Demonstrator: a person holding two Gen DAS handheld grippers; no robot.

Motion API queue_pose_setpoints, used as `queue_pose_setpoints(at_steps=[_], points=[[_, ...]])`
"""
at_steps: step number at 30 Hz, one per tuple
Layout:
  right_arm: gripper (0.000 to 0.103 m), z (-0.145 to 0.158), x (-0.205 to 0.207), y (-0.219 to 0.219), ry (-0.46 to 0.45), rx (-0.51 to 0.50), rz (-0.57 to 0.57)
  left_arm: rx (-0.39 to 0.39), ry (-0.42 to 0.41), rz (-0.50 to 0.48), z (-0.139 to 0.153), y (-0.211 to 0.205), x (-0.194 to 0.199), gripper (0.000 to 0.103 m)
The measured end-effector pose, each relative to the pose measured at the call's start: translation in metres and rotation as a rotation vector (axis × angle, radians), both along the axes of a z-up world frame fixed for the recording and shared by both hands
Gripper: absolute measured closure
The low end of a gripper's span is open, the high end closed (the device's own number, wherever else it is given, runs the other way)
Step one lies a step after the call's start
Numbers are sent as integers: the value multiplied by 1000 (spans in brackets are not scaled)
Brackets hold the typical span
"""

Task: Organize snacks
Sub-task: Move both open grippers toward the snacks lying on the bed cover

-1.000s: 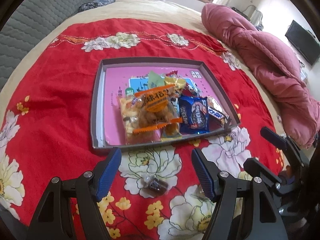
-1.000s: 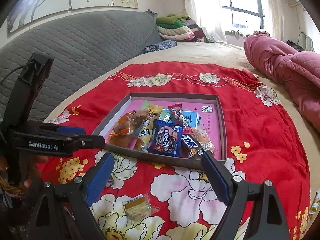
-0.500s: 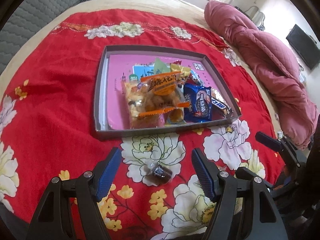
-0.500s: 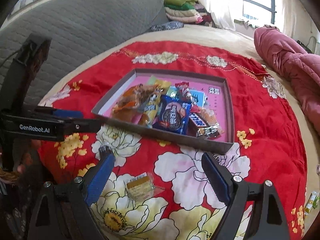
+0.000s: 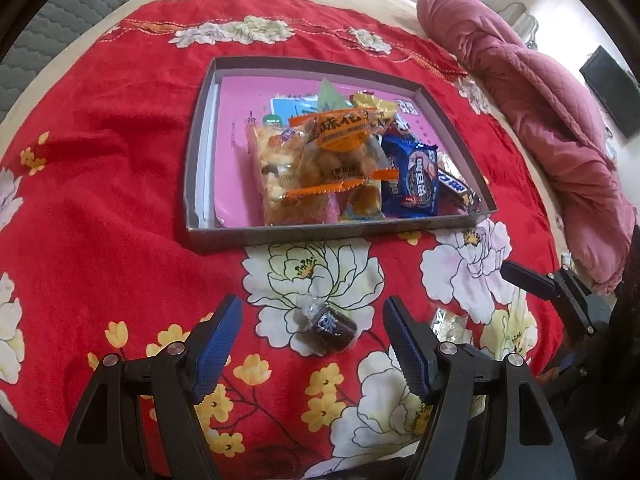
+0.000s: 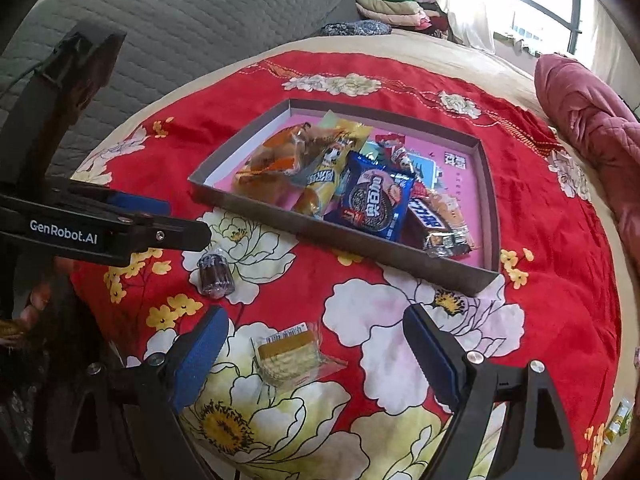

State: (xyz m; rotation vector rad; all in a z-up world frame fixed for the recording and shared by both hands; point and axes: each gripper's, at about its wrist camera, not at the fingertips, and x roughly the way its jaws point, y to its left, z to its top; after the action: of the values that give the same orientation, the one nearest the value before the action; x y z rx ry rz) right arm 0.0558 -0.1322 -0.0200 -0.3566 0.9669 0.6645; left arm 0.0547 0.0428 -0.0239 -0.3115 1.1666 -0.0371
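Left tool (image 5: pixel 310 322): open wide, holds nothing; angled down so the dark candy lies between its jaws, pads clear of it. Judged: lined up to pick it.
Right tool (image 6: pixel 316 344): open wide, empty; the wafer pack sits between its jaws, untouched. Judged: same purpose, second pick.
Dark candy (image 5: pixel 330 325): loose in clear wrap on the red cloth, on the near side of the tray, apart from its front wall. Judged: a stray not yet sorted.
Wafer pack (image 6: pixel 290 354): flat on the cloth, nearer than the candy, well short of the tray front.
Red cloth (image 5: pixel 100 200): floral spread on the bed; it carries the tray and both strays.
Tray (image 5: pixel 320 233): shallow grey box, pink floor, beyond both strays. Judged: the collecting place, since most snacks lie in it.
Snacks in tray: orange bag (image 5: pixel 340 156) on top of the pile, blue biscuit pack (image 5: pixel 414 180) to its right, chocolate bar (image 6: pixel 434 224) against the right corner. Left part of the tray floor is bare.
Quilt (image 5: pixel 540 120): pink, bunched on the bed right of and beyond the tray.
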Motion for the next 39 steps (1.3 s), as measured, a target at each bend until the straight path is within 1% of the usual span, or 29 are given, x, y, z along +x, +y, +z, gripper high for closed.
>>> queue_pose_setpoints(at_steps=[11,15,22,25,27,35,39], points=[[14,-27,1,4,43,-45,35,10,68,-17,-21,-5,0,29],[14,-38,2,8,56,-72,41,20,77,-30,-28,-7,-1,29],[15,-49,0,13,51,-99,63,17,92,-49,-40,-11,-2,29],[25,-52,-1,14,62,-93,73,28,91,-53,-43,-13,-1,29],[27,-54,-1,15,67,-92,77,40,84,-59,-44,-15,-1,29],[44,-56,0,16,79,-66,82,61,68,-68,-51,-18,-1,29],[49,-56,1,17,76,-64,81,96,58,-79,-52,-24,-2,29]])
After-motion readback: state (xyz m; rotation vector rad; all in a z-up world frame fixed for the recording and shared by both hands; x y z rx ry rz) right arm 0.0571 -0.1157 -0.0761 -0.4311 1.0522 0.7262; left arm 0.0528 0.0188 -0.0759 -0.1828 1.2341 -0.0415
